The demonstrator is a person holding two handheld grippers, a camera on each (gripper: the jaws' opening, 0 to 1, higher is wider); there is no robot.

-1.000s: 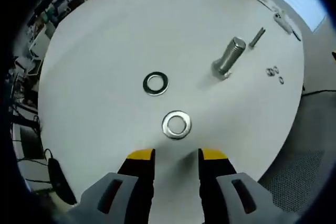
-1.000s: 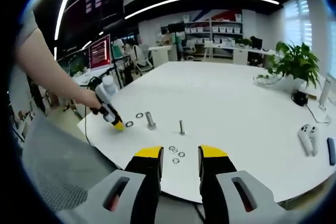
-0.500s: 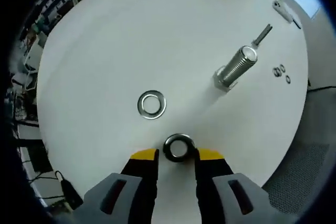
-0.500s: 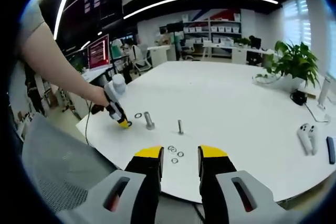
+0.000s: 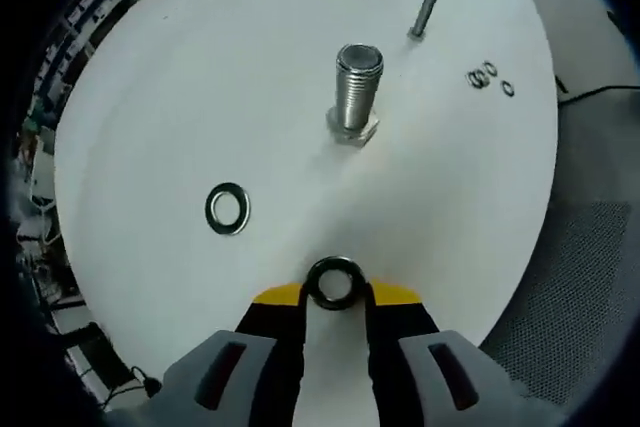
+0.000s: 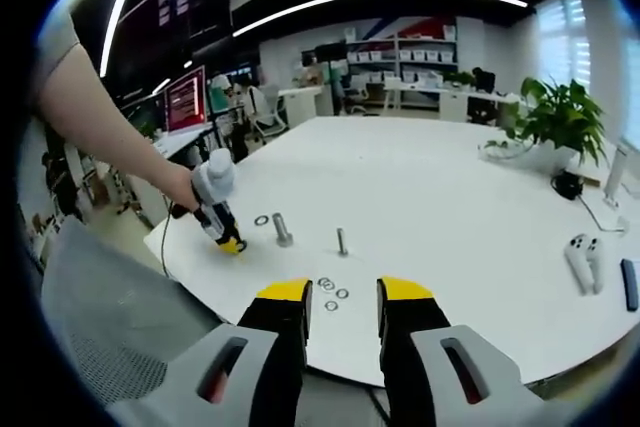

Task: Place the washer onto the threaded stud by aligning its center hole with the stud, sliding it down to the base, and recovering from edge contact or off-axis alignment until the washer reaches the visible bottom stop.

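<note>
In the left gripper view my left gripper (image 5: 335,297) is shut on a steel washer (image 5: 335,265), pinched edge to edge between the yellow tips just above the white table (image 5: 180,77). The large threaded stud (image 5: 358,85) stands upright on its hex base beyond the tips, apart from the washer. A second washer (image 5: 227,209) lies flat to the left. The right gripper view has the left gripper (image 6: 228,241) in a person's hand beside the stud (image 6: 282,229). My right gripper (image 6: 345,292) hangs open over the table's near edge, holding nothing.
A thin bolt (image 5: 425,12) stands past the stud, with three small washers (image 5: 486,75) to its right. The table edge (image 5: 520,247) curves close on the right. A potted plant (image 6: 565,117) and a white controller (image 6: 578,257) sit far across the table.
My left gripper has closed its jaws on the nearer washer, which lay free on the table a second ago. The left view has swung, so the stud now stands ahead. The right gripper is still.
</note>
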